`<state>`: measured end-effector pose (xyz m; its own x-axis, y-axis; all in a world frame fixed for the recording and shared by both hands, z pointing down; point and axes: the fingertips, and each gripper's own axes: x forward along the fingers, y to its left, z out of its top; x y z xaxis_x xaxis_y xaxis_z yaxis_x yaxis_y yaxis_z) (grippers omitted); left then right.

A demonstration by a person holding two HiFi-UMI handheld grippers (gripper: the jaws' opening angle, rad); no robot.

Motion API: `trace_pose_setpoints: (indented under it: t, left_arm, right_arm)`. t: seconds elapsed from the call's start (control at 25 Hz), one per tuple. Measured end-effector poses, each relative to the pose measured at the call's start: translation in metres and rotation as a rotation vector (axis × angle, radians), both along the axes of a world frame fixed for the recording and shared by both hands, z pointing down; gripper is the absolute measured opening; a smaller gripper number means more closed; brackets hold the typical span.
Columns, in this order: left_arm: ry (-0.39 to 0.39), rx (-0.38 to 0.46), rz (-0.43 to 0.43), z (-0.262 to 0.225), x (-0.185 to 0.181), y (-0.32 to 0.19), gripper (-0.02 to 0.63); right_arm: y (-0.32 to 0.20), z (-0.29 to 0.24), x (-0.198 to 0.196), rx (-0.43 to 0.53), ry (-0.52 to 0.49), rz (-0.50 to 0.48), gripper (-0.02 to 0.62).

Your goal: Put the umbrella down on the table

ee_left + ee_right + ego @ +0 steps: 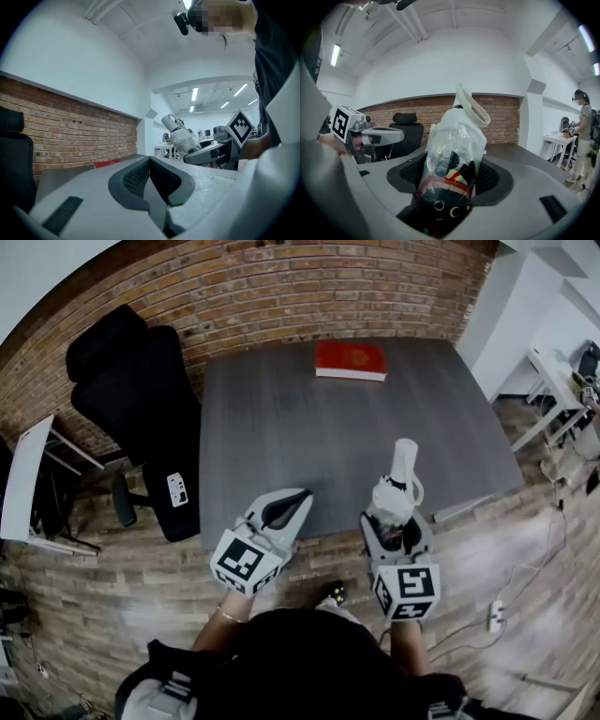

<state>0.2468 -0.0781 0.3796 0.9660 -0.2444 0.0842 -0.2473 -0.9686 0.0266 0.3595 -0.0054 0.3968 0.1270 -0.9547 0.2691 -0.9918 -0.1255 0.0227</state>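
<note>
Right gripper [451, 174]: jaws clamped on the lower part of the umbrella [452, 145], which is folded, in clear wrap, and held upright at the near edge of the table [281, 427], right of centre. Left gripper [149, 173]: jaws pressed together, empty, at the same edge. Red book [350, 360]: far edge.

Plastic-wrapped umbrella [452, 140] upright, clamped between the right tongs [450, 177], brick wall [501, 117] behind

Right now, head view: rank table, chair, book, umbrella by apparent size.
1. table
2. chair
3. book, umbrella: about alike. The umbrella is nearer the camera, held in the right gripper, so unranked.
</note>
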Motion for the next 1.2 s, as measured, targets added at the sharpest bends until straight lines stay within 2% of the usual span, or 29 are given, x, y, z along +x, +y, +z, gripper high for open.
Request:
trace_pose_setpoints:
  t: [0.32,0.68,1.2]
  left_arm:
    - [-0.017,0.006,-0.064,-0.002,0.036,-0.014,0.004]
    - [-0.021,0.013,-0.151,0.003,0.059,-0.028,0.005]
    - [-0.039,-0.005,-0.268,0.013,0.025,-0.056,0.003]
  right_arm:
    - [-0.024,0.002,0.037,0.003,-0.022,-0.076,0.298]
    - [-0.051,0.011,0.06,0.001,-0.024,-0.177,0.298]
    - [-0.093,0.027,0.044,-0.023,-0.042,-0.268,0.298]
